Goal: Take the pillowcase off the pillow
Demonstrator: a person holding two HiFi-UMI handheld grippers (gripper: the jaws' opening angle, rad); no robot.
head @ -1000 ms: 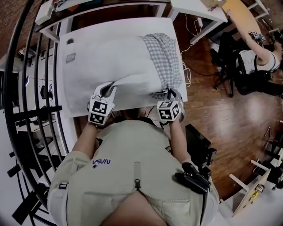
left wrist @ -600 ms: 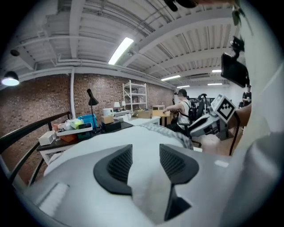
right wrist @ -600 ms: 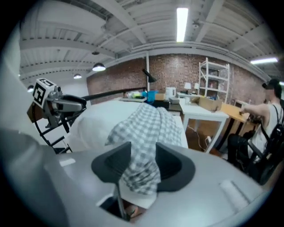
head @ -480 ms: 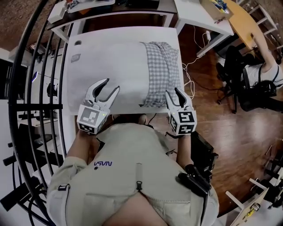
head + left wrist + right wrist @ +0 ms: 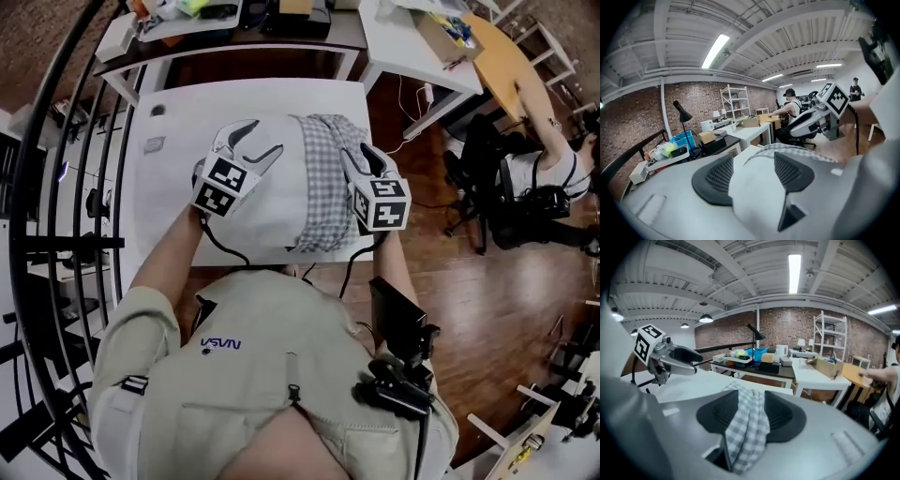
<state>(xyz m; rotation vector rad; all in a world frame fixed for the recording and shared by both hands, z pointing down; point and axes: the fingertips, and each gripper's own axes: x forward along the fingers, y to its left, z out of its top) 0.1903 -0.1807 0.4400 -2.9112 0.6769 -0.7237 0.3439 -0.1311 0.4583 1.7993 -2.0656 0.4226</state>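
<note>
Both grippers hover with jaws spread and nothing clamped, having just been opening. The left gripper (image 5: 265,137) is above the bare white pillow (image 5: 272,211). The right gripper (image 5: 357,152) is above the checked pillowcase (image 5: 328,192), which is bunched on the pillow's right end on the white table (image 5: 169,187).

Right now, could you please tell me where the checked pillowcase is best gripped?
Grip the checked pillowcase by its bunched right-edge folds, coming from the right with the right claw; it covers only that end of the white pillow, so pulling rightward should free it.
</note>
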